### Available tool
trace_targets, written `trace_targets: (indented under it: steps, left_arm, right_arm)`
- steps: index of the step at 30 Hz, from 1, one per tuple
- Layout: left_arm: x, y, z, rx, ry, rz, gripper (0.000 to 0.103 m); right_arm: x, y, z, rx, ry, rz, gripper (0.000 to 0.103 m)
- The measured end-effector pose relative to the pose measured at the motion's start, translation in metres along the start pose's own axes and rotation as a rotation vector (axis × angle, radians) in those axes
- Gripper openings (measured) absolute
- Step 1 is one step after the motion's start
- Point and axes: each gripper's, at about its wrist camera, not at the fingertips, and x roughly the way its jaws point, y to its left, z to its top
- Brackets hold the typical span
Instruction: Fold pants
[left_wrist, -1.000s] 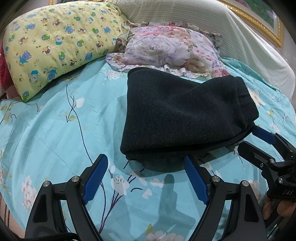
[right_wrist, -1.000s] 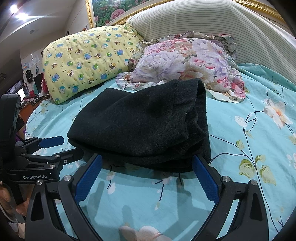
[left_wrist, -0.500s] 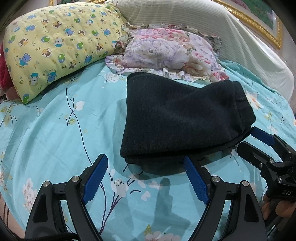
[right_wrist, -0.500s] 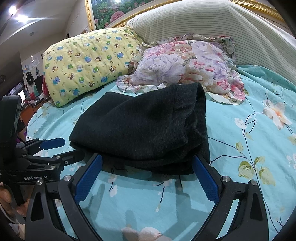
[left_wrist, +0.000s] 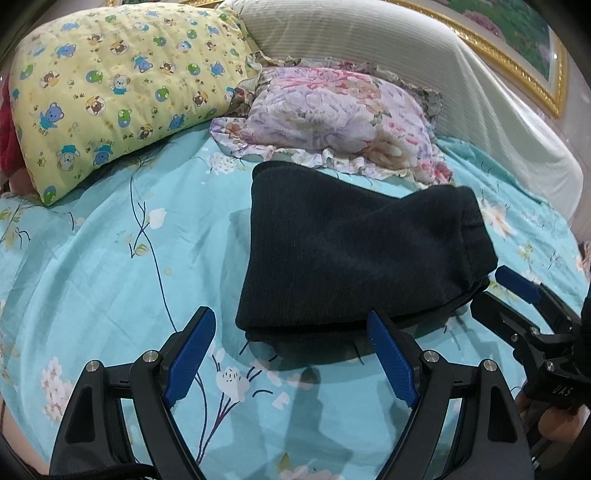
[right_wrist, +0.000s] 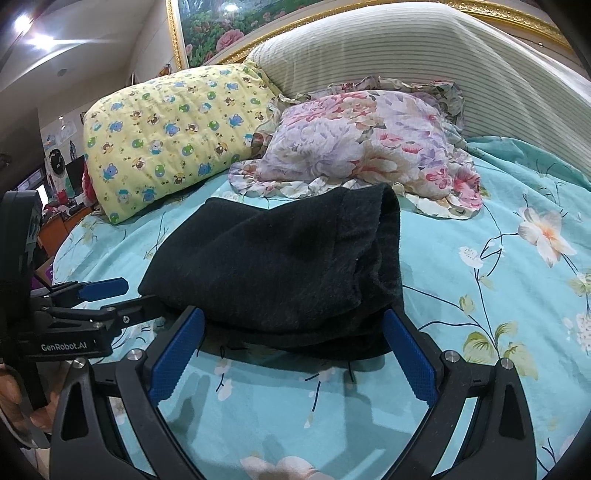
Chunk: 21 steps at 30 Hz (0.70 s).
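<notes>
The dark pants (left_wrist: 354, 254) lie folded in a thick stack on the turquoise floral bed sheet (left_wrist: 110, 258); they also show in the right wrist view (right_wrist: 280, 266). My left gripper (left_wrist: 291, 354) is open and empty, just in front of the stack's near edge. My right gripper (right_wrist: 291, 350) is open and empty, its fingertips at the stack's near edge. Each gripper shows in the other's view: the right one (left_wrist: 517, 295) beside the stack's right end, the left one (right_wrist: 107, 295) at its left end.
A yellow cartoon-print pillow (left_wrist: 110, 85) and a floral pillow (left_wrist: 332, 114) lie behind the pants. A striped padded headboard (right_wrist: 406, 59) with a gold-framed picture (right_wrist: 221, 26) stands at the back. Room clutter (right_wrist: 62, 188) shows past the bed's left edge.
Both grippers have drawn back slightly from the folded pants and stay open. The pants have not moved.
</notes>
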Motion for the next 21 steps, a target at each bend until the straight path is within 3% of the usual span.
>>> trace_targets:
  steps: [21]
  left_arm:
    - [0.0, -0.003, 0.013, -0.01, -0.014, -0.014, 0.084]
  right_arm:
    - [-0.005, -0.009, 0.01, 0.021, -0.02, -0.009, 0.098]
